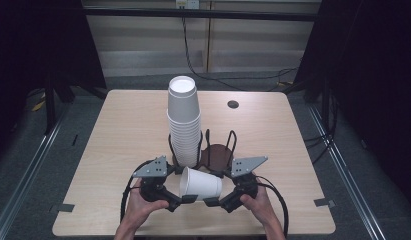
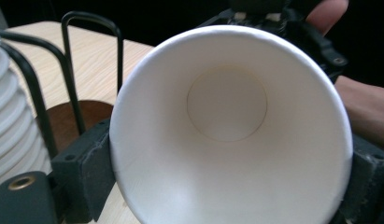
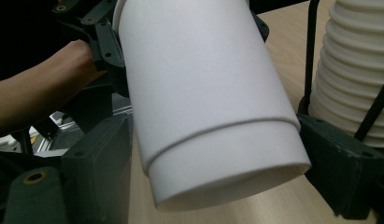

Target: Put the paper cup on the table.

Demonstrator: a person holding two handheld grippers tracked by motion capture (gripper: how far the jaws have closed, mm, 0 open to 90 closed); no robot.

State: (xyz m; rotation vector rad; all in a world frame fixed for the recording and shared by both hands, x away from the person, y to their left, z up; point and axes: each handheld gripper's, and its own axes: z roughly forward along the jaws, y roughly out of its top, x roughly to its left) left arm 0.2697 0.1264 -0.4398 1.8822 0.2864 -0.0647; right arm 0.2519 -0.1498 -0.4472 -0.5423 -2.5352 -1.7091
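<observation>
At the table's near edge, my left gripper (image 1: 185, 199) clasps the rim of the sideways paper cup (image 1: 201, 184) while my right gripper (image 1: 213, 201) stands released around its base, so a squeeze could crumple it against the stack (image 1: 183, 120) beyond.

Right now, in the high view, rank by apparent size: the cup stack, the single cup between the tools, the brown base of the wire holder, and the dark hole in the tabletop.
1. Cup stack
2. Single cup, lying on its side
3. Brown base, partly hidden by the wire holder, so roughly placed
4. Dark hole, clearly smallest
</observation>
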